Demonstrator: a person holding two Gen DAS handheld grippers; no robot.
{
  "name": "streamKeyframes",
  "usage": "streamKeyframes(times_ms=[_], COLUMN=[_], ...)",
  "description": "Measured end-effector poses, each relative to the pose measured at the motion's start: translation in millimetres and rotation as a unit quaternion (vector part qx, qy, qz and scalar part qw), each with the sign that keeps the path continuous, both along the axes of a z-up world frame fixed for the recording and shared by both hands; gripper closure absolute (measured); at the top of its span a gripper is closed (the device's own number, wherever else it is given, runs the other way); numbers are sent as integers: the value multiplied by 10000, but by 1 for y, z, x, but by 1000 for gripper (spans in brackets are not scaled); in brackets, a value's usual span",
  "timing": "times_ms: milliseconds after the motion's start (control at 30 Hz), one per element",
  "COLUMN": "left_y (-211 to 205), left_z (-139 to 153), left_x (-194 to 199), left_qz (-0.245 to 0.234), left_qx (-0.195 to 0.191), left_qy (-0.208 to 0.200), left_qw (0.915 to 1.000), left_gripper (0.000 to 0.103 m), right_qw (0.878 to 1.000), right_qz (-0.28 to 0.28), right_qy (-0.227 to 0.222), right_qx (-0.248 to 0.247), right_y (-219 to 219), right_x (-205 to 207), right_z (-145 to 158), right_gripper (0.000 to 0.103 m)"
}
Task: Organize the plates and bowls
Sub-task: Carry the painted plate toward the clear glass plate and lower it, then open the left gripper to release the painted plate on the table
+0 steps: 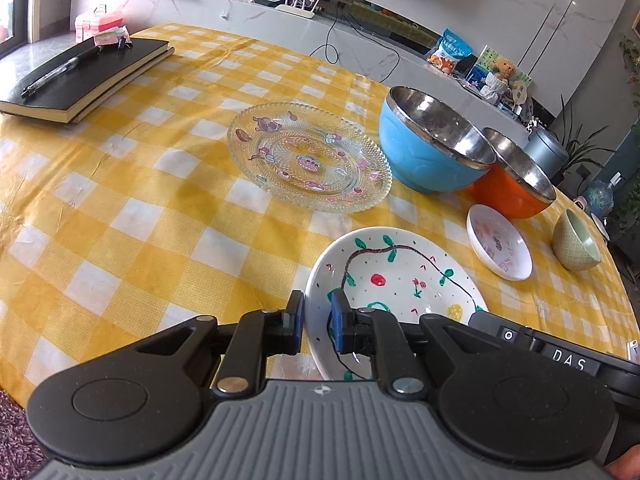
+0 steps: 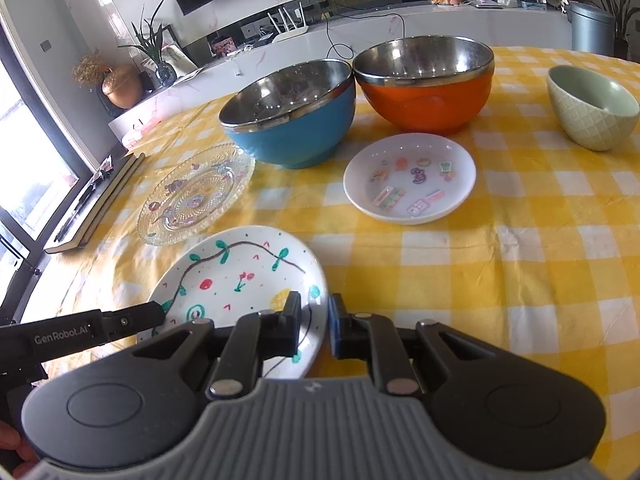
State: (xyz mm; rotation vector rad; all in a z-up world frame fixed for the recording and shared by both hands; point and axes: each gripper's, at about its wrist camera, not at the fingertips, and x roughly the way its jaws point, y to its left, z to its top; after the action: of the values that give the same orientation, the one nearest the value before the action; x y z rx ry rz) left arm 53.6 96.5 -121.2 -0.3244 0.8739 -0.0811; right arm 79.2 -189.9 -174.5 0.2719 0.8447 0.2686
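Observation:
A white plate painted with a vine and cherries lies low over the yellow checked cloth; whether it touches the cloth is unclear. My left gripper is shut on its left rim, one pad above and one below the edge. My right gripper is shut on the opposite rim. Beyond it stand a patterned glass plate, a blue bowl, an orange bowl, a small white sticker plate and a green bowl.
A black notebook with a pen lies at the table's far left corner, with a pink box behind it. The blue and orange bowls touch side by side. A marble shelf with a router and cables runs behind the table.

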Motion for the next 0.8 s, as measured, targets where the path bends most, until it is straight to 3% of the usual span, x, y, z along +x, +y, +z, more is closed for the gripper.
streamKeyframes(times_ms=[133,233,567,667,800], left_y=[2,3,17,23,30], left_z=[0,2,23,30,37], left_x=[0,0,5,9,17], left_qz=[40,76,260,364,440], left_qx=[-64,-72,133,231,216], left_qy=[22,-24,-319,-432,-533], left_qw=[10000,9999,9991,9981,9974], left_gripper=[87,78,63,54,43], right_qw=[10000,9999,9972,9961,9944], right_qz=[38,12,85,124,71], right_qy=[-18,-103,-609,-705,-828], right_qx=[73,41,-426,-522,-647], right_y=[-1,-3,7,12,23], right_x=[0,-3,-1,6,15], right_z=[1,4,27,33,40], right_gripper=[85,81,56,55,41])
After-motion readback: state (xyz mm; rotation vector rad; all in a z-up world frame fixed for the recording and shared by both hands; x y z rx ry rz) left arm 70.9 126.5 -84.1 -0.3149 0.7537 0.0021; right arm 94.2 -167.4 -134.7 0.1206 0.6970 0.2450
